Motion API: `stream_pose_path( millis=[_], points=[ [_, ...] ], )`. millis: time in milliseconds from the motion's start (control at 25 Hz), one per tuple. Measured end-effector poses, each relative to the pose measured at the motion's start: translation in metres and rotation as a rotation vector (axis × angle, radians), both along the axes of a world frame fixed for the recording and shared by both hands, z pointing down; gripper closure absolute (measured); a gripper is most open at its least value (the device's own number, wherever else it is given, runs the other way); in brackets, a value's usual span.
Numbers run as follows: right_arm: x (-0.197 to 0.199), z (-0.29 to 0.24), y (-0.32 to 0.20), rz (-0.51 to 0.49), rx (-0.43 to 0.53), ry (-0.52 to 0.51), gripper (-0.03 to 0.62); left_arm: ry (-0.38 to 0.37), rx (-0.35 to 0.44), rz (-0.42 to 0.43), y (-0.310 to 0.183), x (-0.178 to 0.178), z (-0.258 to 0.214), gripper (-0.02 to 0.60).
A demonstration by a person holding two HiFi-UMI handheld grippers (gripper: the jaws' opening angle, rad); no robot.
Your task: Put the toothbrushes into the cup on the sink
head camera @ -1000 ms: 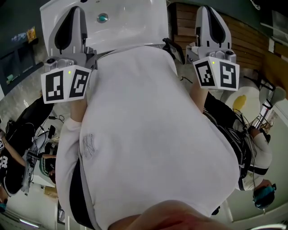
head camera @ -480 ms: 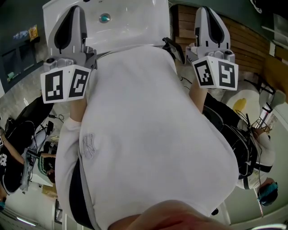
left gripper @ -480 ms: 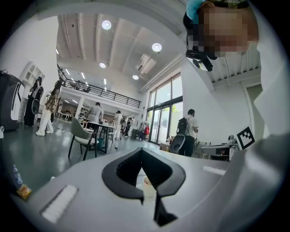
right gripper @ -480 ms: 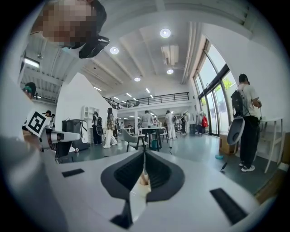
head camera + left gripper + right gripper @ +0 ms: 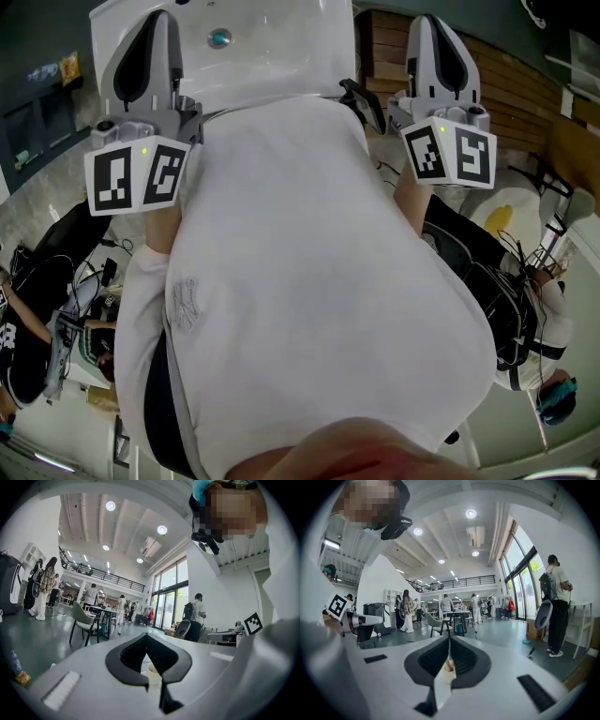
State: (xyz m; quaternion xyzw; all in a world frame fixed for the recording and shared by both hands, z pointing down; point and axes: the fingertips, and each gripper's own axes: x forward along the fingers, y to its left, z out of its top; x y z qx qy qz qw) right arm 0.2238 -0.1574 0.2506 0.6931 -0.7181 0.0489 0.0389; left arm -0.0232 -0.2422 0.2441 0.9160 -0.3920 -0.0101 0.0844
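Hardly anything has moved, and with our left tongs point(image 5: 147, 637) and right tongs point(image 5: 449, 640) both closed and empty (toothbrushes unseen), we risk groping blind at the sink point(image 5: 281, 56).

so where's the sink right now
Head view, top centre: the white sink lies beyond the person's shirt, with the left gripper over its left edge and the right gripper off to its right.

White sink point(image 5: 272, 70) with teal drain plug point(image 5: 219, 37) is pictured beyond a white shirt point(image 5: 300, 262). The pale grey, black-inset left gripper point(image 5: 157, 21) and right gripper point(image 5: 427, 23) are marked with black-and-white square patterns; brown wood panelling point(image 5: 511, 89) is seen behind.
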Motion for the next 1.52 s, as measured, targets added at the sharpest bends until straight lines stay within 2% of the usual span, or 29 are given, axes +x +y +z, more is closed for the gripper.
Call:
stream_pose_path(
  millis=[1520],
  points=[
    [-0.0054,0.0050,-0.0073,-0.016,-0.020,0.015,0.582,-0.007,-0.006,-0.005,-0.0027,-0.0021,0.0027,0.598]
  ],
)
